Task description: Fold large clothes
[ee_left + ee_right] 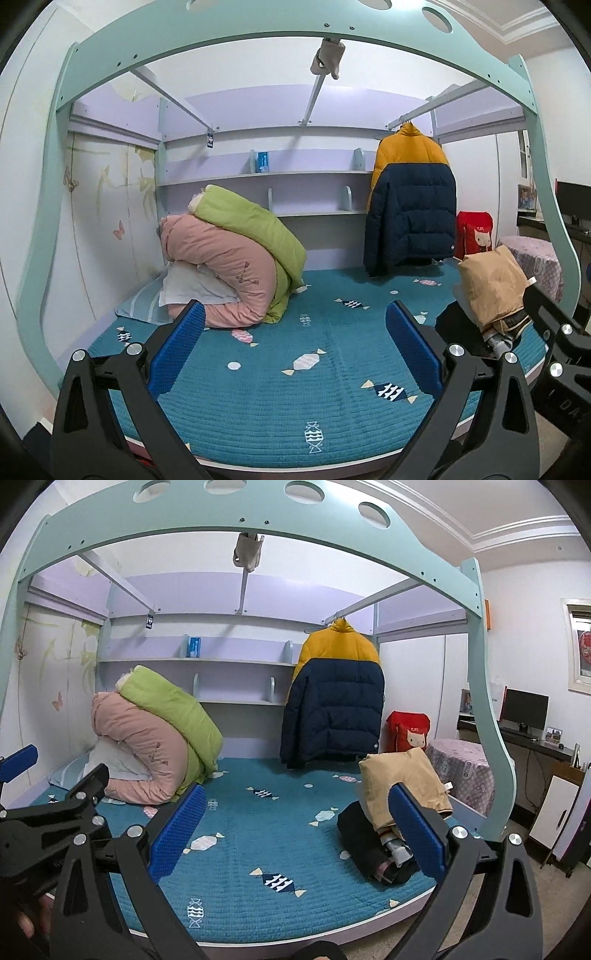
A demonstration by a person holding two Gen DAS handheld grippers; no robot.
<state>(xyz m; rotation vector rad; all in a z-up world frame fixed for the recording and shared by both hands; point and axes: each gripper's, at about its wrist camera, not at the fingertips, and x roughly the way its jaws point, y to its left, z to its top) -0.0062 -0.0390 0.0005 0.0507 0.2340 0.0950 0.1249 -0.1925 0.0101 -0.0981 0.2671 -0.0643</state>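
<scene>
At the far left of the bed sits a rolled pile of pink and green quilts (pixel 236 254) on a white pillow, pushed against the wall. Next comes a wide, bare stretch of the teal quilted bed cover with candy shapes (pixel 325 406); its front edge runs just past both tools.

The left gripper (pixel 295 347) hangs over that bare stretch, its blue pads wide apart and holding nothing. The right gripper (pixel 297 830) is also spread wide and holds nothing.

At the back, a puffy yellow and navy jacket (pixel 410 206) hangs from a rail, well apart from both grippers. Beside it stands a red cushion with a cartoon face (pixel 408 731).

Near the right edge of the bed lies a heap of clothes: a folded tan garment (pixel 400 786) on top of a dark bundle (pixel 364 842). It sits just beside the right gripper's right pad; I cannot tell if they touch.

Only the right view shows a black monitor (pixel 524 710) on a bench further right, and a bit of a hand at the bottom left. Only the left view shows the heap well right of the left gripper.
</scene>
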